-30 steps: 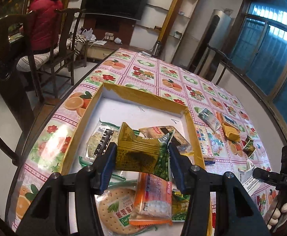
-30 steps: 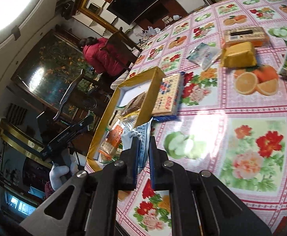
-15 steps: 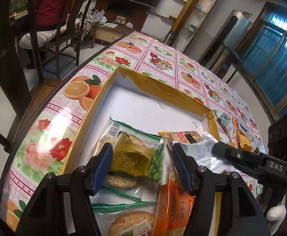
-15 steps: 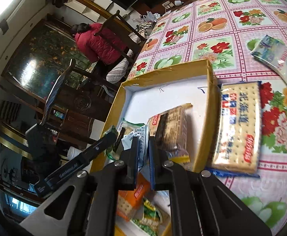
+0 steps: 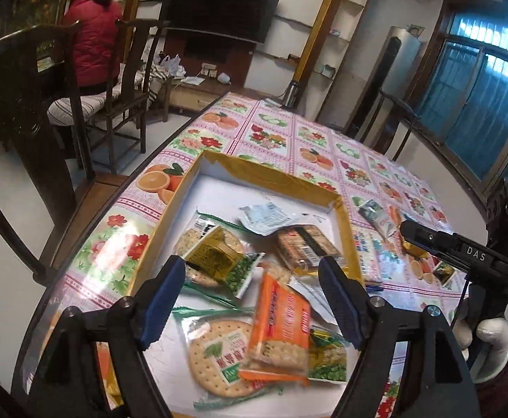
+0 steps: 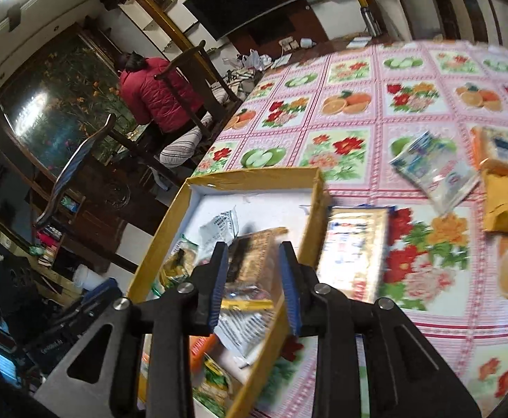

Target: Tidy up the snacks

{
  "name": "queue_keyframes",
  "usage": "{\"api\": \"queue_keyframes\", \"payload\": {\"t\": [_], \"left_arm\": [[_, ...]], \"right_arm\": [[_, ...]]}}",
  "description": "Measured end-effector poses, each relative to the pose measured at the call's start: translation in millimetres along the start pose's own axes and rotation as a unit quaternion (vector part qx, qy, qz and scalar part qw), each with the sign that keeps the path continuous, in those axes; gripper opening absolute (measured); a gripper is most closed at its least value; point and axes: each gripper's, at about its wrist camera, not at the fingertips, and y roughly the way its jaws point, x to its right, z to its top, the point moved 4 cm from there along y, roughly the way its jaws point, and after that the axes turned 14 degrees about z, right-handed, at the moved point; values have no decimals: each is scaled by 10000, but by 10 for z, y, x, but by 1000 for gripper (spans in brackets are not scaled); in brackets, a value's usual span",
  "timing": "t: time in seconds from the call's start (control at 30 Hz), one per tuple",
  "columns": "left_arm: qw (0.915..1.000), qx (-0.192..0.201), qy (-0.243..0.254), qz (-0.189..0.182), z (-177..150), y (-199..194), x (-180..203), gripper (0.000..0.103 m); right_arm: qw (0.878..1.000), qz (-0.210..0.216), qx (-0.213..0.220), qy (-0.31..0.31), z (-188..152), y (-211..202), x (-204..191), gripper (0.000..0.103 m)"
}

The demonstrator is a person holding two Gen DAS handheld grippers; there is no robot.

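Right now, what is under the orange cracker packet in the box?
The orange cracker packet lies partly on a round biscuit pack and a green-yellow snack bag. Anything beneath its middle is covered.

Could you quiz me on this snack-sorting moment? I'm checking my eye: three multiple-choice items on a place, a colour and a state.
1. Where does the orange packet lie?
A. in the box
B. on the tablecloth
C. on a chair

2. What colour are the box walls?
A. blue
B. yellow
C. black

3. How do the left gripper jaws stand?
A. clamped on a packet
B. shut on nothing
C. open, gripping nothing

Answers: 1 A, it rests among packets inside the box. 2 B, yellow rim. 3 C, the jaws, just opening, stand clear of every packet.
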Motion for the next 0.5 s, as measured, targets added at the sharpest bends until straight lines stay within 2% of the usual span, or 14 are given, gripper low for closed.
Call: {"api": "queue_keyframes", "payload": {"t": [0.03,0.1,0.13,0.2,0.23,0.37,0.5], "left_arm": [[9998,65,-46,-158,-52,-95,42,79],[9990,195,-136,-384,-174,-269,115,79],[9986,241,-176,-430,-247,-338,151,79],[9974,302,-278,-588,-388,-450,220,79],[9967,313,-348,-663,-462,-491,234,79],[9955,218,-456,-802,-676,-559,242,79],[9980,155,-258,-555,-797,-570,227,79]], "right_arm": [[9995,-218,91,-222,-10,-127,-23,42],[9956,-665,305,-582,-43,-417,-27,79],[9932,-852,452,-653,-58,-542,-8,86],[9894,-1050,806,-601,-109,-772,108,89],[9880,-1184,843,-524,-119,-820,194,89],[9880,-1468,292,-376,-175,-638,418,89],[9931,-1162,-42,-140,-205,-277,493,89]]}}
